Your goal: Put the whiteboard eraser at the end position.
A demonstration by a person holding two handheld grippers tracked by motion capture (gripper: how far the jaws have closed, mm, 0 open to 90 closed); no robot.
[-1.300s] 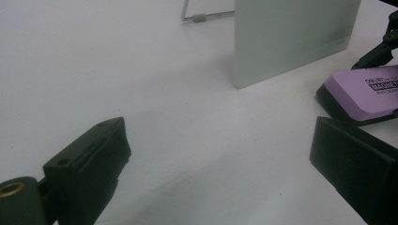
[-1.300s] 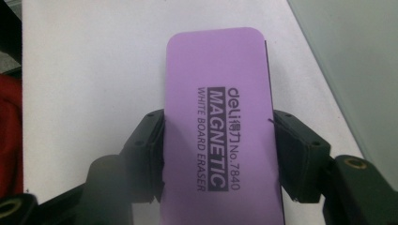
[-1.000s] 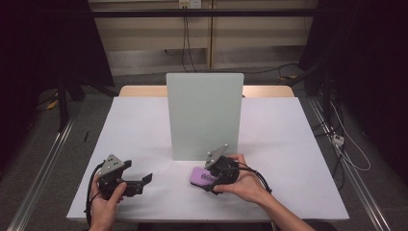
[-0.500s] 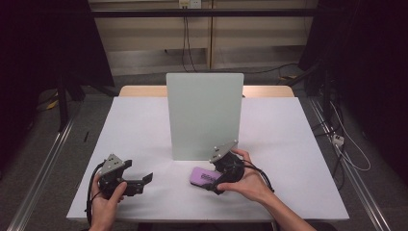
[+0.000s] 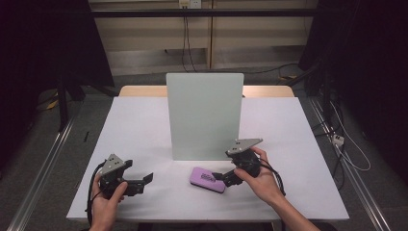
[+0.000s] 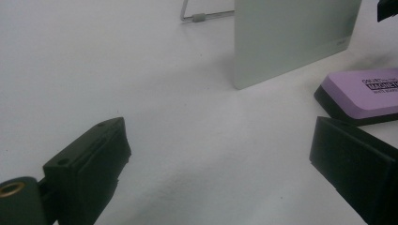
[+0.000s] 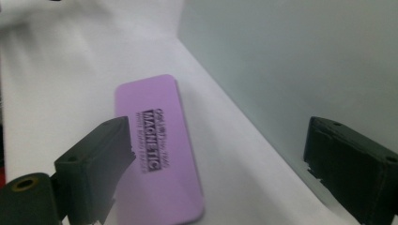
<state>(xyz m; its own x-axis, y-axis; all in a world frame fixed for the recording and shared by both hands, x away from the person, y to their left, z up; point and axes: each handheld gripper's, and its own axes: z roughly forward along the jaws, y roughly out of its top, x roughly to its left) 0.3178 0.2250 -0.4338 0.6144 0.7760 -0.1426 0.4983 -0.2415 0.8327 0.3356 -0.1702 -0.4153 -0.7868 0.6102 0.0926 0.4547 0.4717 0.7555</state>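
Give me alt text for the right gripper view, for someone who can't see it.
A purple eraser printed "MAGNETIC" lies flat on the white table, seen between the two wide-open black jaws of the right hand-held gripper, whose jaws have just been opening and do not touch it. An upright pale green board stands close beside the eraser.

- A white table (image 5: 144, 120) is sitting mid-room, with a strip of wooden tabletop (image 5: 139, 90) peeking out along its far edge.
- Grey floor (image 5: 43, 144) is spreading around it, metal rails (image 5: 41, 168) running down both sides.
- Black curtains (image 5: 38, 38) are hanging at left and right, keeping the corners pretty dark.
- Cables (image 5: 185, 43) are dangling down the pale back wall (image 5: 144, 38) from a wall socket (image 5: 188, 4).
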